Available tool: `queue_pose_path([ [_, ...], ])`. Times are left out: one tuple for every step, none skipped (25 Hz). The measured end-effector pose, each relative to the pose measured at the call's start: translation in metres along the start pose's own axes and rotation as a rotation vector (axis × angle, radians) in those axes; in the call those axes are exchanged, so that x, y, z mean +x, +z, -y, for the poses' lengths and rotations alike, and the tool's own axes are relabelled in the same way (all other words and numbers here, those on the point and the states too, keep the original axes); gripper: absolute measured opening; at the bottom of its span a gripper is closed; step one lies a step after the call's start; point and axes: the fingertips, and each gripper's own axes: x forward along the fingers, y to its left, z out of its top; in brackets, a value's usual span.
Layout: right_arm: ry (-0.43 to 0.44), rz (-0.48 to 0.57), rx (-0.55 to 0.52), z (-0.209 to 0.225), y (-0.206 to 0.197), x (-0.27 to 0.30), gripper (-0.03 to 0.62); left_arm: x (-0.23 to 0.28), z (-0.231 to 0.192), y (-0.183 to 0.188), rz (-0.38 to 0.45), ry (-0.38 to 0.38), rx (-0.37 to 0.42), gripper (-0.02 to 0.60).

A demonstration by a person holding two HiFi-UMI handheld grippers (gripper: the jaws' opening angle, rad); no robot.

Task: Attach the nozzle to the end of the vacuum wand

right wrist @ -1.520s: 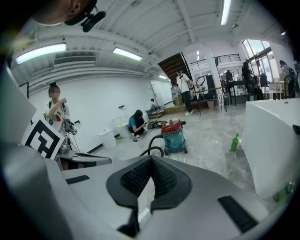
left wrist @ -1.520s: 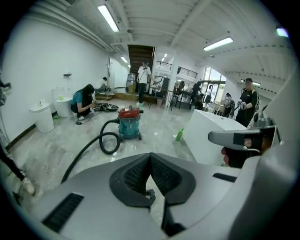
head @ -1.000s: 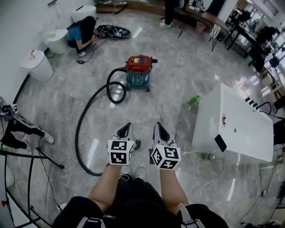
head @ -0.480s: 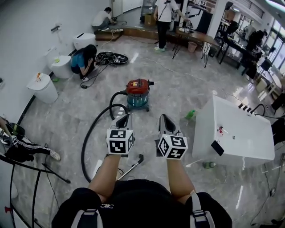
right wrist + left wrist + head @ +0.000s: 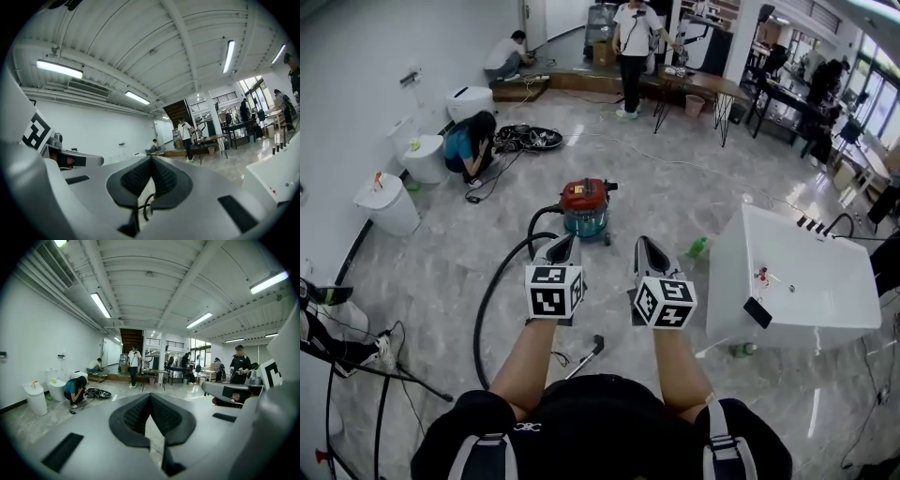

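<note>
Judging from the floor, nothing is joined yet. The red vacuum (image 5: 584,208) stands ahead of you, its black hose (image 5: 485,300) loops round to your left, and the slim wand (image 5: 583,360) lies by your feet, below both hands. A separate nozzle I can't pick out. Your left gripper (image 5: 565,242) and right gripper (image 5: 643,244) are held side by side, jaws pressed together on nothing. Next you'd need to lower them, part the jaws and take up the wand.
</note>
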Motion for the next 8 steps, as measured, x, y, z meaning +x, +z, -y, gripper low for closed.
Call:
queue_pose_path([
  [-0.003, 0.000, -0.001, 0.001, 0.000, 0.000, 0.014, 0.001, 0.001, 0.000, 0.002, -0.002, -0.002, 0.008],
  [-0.006, 0.000, 0.000, 0.003, 0.000, -0.001, 0.014, 0.001, 0.003, 0.000, 0.003, -0.005, -0.003, 0.008],
  [-0.005, 0.000, 0.006, 0.005, 0.000, -0.001, 0.014, 0.002, 0.005, -0.001, 0.003, -0.009, -0.002, 0.008],
  [0.002, -0.001, 0.019, 0.006, -0.001, -0.003, 0.014, 0.002, 0.008, -0.003, 0.003, -0.012, 0.000, 0.008],
  [0.014, -0.001, 0.037, 0.006, -0.002, -0.004, 0.014, 0.002, 0.010, -0.004, 0.003, -0.015, 0.003, 0.008],
  [0.027, 0.000, 0.056, 0.006, -0.003, -0.006, 0.014, 0.003, 0.012, -0.005, 0.003, -0.018, 0.005, 0.008],
  [0.040, 0.001, 0.074, 0.006, -0.004, -0.007, 0.014, 0.003, 0.015, -0.006, 0.004, -0.021, 0.007, 0.007],
  [0.054, 0.003, 0.091, 0.006, -0.005, -0.009, 0.014, 0.003, 0.017, -0.006, 0.004, -0.024, 0.009, 0.008],
])
